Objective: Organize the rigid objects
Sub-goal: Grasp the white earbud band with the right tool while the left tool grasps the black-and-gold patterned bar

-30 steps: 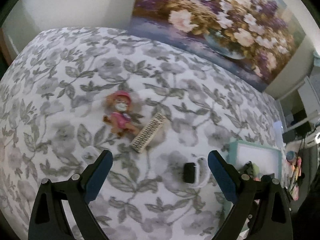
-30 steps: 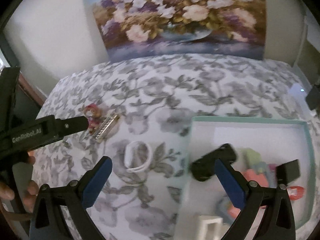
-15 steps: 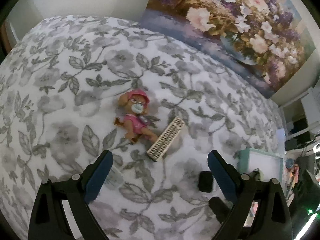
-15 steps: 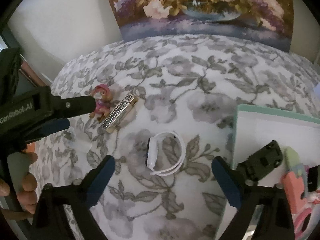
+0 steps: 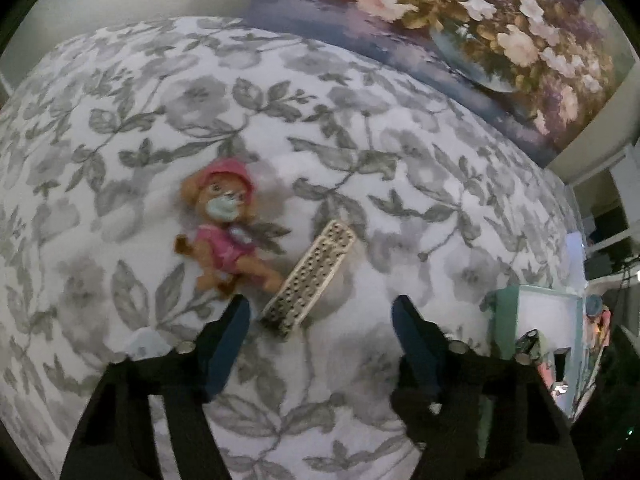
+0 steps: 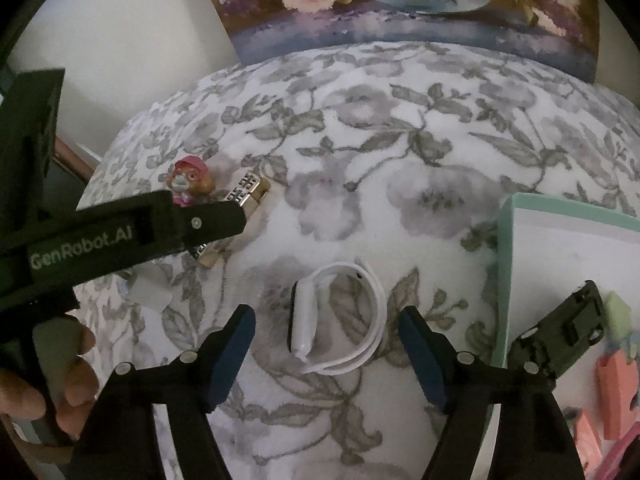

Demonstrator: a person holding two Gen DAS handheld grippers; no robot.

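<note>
A pink-hatted toy dog (image 5: pixel 224 224) lies on the floral bedspread next to a flat patterned bar (image 5: pixel 310 278). My left gripper (image 5: pixel 320 320) is open and empty, its tips just short of the bar. In the right wrist view the dog (image 6: pixel 190 178) and bar (image 6: pixel 244 192) lie behind the left gripper's arm. A white smartwatch (image 6: pixel 336 316) lies on the bed between the fingers of my open, empty right gripper (image 6: pixel 326 324). The teal-rimmed box (image 6: pixel 560 208) at the right holds a black part (image 6: pixel 560 332) and pink toys.
A small pale object (image 6: pixel 148 292) lies on the bed left of the watch, under the left gripper; it also shows in the left wrist view (image 5: pixel 146 342). A flower painting (image 6: pixel 400 0) leans against the wall behind the bed. The box (image 5: pixel 508 320) sits at right.
Both grippers have moved forward and down. The left has closed in on the dog and bar. The right has left the box and now frames the watch.
</note>
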